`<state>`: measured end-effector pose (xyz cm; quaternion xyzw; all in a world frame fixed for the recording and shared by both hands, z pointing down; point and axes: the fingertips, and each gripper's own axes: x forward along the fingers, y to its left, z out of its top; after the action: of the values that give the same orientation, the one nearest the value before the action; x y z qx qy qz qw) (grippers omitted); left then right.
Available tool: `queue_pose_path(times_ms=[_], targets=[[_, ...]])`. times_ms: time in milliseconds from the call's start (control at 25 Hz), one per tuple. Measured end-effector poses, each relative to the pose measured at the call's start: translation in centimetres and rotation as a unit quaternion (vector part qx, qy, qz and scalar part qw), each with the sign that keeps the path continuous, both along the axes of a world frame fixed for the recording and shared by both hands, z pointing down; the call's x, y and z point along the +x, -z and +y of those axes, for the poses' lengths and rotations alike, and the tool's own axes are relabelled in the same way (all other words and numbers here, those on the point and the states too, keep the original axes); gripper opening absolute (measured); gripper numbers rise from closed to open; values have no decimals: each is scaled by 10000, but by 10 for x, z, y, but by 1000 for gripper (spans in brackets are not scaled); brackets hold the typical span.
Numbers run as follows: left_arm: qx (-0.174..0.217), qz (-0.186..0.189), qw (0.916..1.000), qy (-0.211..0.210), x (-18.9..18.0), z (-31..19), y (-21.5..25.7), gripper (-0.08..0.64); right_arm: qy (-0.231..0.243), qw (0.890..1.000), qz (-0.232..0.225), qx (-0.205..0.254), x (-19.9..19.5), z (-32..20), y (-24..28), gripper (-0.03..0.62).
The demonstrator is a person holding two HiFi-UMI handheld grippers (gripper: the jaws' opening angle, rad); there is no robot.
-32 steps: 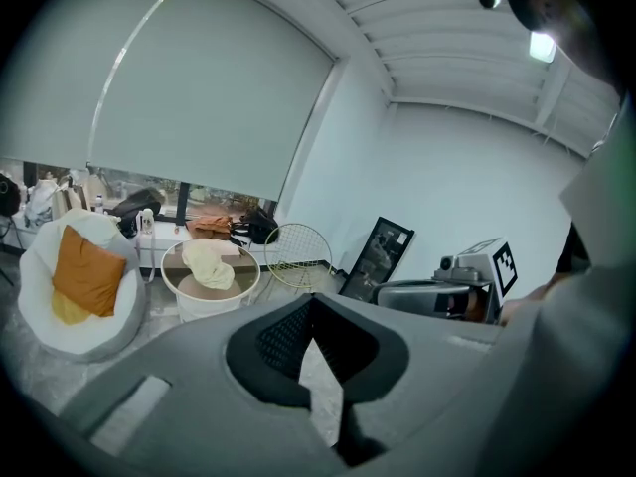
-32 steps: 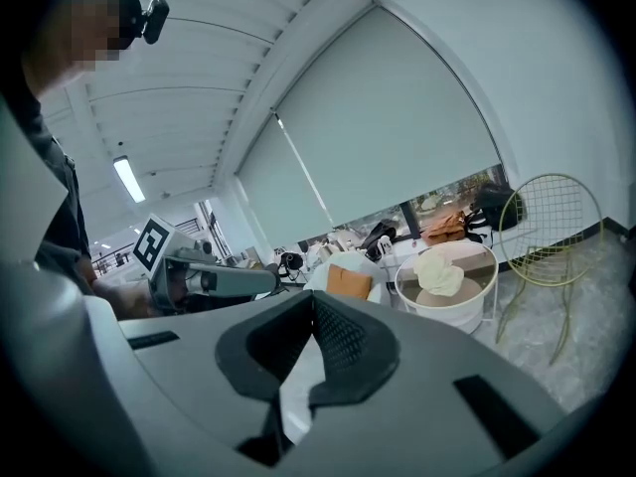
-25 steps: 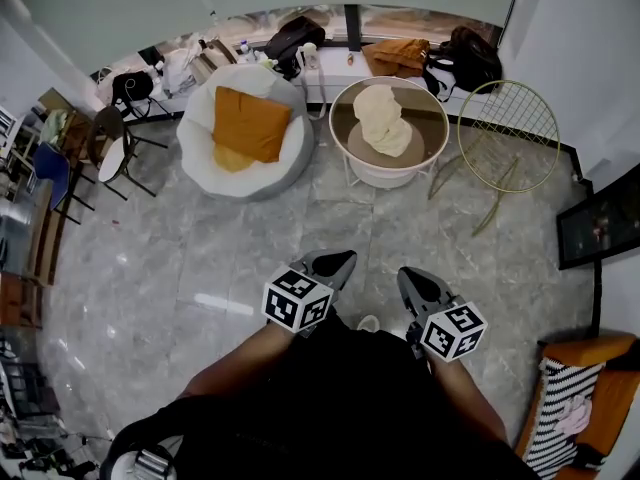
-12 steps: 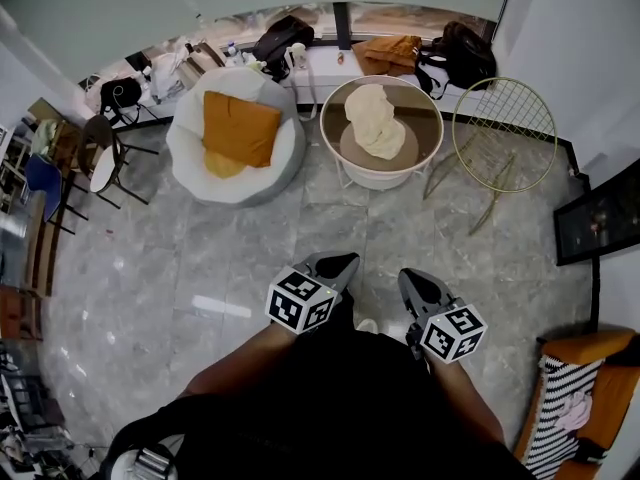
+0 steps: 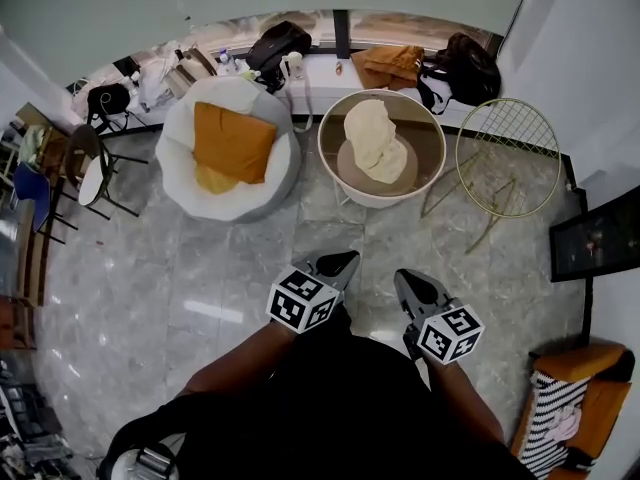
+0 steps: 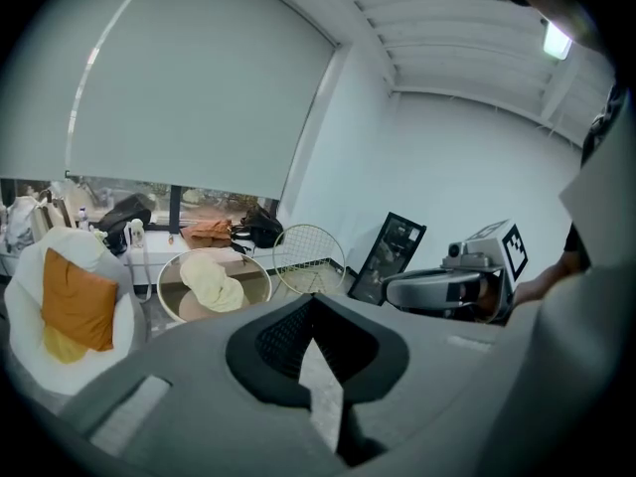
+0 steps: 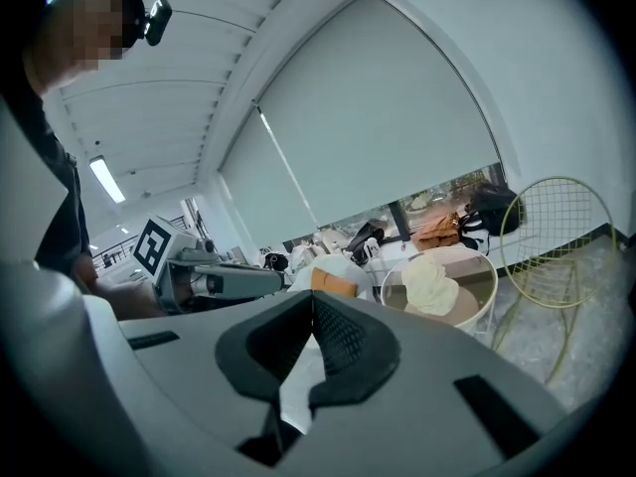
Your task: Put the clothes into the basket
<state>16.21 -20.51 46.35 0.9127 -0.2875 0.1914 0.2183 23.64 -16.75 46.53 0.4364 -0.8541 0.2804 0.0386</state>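
Observation:
A cream garment (image 5: 375, 140) lies heaped in a round white tub (image 5: 330, 163) by the window; it also shows in the left gripper view (image 6: 214, 281) and the right gripper view (image 7: 432, 284). A gold wire basket (image 5: 505, 153) leans tilted just right of the tub. My left gripper (image 5: 340, 260) and right gripper (image 5: 408, 278) are held side by side close to the person's body, well short of the tub, both pointing toward it. Each is shut with nothing between its jaws, as the left gripper (image 6: 311, 301) and the right gripper (image 7: 311, 296) show in their own views.
A white beanbag chair (image 5: 225, 178) with an orange cushion sits left of the tub. Bags (image 5: 400, 63) line the window ledge behind. A black frame (image 5: 595, 238) leans on the right wall, an orange striped seat (image 5: 570, 418) is at the lower right, and chairs (image 5: 95, 168) stand at the left.
The person has stepped forward, so the tub and beanbag sit a little nearer in the head view. Both grippers keep the same pose in front of the body, jaws still shut.

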Motion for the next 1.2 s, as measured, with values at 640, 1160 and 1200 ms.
queue_pose_path(times_ms=[640,1160,1200], targets=[[157,-41,9992,-376,-49,-125,0,0,-14,9997,229,-90,-56,-129,-1,15],[168,91,9991,-369,-52,-169,1,0,-220,9994,270,-34,-51,-176,5,15],[174,83,9992,-358,-52,-172,0,0,-244,9994,252,-37,-49,-180,4,15]])
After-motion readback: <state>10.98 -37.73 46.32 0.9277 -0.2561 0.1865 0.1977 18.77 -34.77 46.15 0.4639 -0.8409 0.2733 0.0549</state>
